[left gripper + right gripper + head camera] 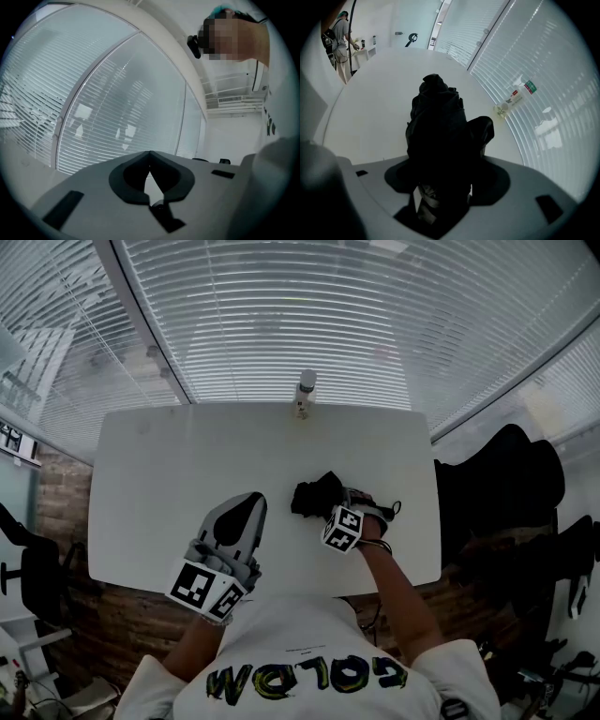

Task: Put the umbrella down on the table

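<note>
Right gripper (447,161): jaws spread wide and clamped on the black folded umbrella (436,117). Its near end fills the gap between them, the rest sticks out ahead of the tips, and its far end is down on the white counter (370,108). Left gripper (150,157): jaw tips together, nothing between them, blinds (108,112) ahead.

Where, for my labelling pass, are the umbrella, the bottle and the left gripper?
umbrella (436,129), right gripper view, its folded black fabric
bottle (303,395), head view, its body
left gripper (251,502), head view, between its closed fingertips
</note>
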The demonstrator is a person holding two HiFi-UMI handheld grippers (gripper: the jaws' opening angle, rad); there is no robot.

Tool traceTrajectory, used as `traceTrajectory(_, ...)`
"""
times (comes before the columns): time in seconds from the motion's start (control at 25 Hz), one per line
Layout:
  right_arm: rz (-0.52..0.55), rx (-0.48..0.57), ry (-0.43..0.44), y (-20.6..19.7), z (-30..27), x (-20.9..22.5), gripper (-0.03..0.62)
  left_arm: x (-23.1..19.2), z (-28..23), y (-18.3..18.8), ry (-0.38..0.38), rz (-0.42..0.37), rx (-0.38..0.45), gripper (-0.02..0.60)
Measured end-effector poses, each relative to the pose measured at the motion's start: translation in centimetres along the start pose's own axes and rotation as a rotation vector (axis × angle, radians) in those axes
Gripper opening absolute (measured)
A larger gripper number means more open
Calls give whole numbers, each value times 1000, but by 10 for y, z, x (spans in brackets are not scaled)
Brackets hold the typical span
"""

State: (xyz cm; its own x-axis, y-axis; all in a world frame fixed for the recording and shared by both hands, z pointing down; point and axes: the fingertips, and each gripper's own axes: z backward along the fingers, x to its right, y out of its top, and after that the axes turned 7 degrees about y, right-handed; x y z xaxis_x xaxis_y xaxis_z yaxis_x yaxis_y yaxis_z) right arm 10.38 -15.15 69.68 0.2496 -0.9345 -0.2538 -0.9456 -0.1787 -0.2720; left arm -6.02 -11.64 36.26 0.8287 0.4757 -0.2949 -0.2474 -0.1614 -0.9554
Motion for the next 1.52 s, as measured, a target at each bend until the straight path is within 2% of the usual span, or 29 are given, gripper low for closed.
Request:
traceTrajectory(0.24, 0, 6, -6, 1, 7, 4, 321, 0, -1, 1, -1, -7, -1, 11)
traceTrajectory(0.52, -29, 59, -29, 8, 32, 13, 316, 2, -3, 0, -8, -8, -6, 11)
traceTrajectory(0.76, -107, 141, -28, 14, 53, 16, 299, 4, -5, -1, -15, -10, -8, 11)
traceTrajectory(1.32, -360, 496, -127, 54, 143, 52, 193, 7, -6, 0, -22, -12, -11, 11)
traceTrajectory(1.52, -435, 634, -129, 71, 171, 56, 169, 7, -7, -2, -28, -12, -18, 11)
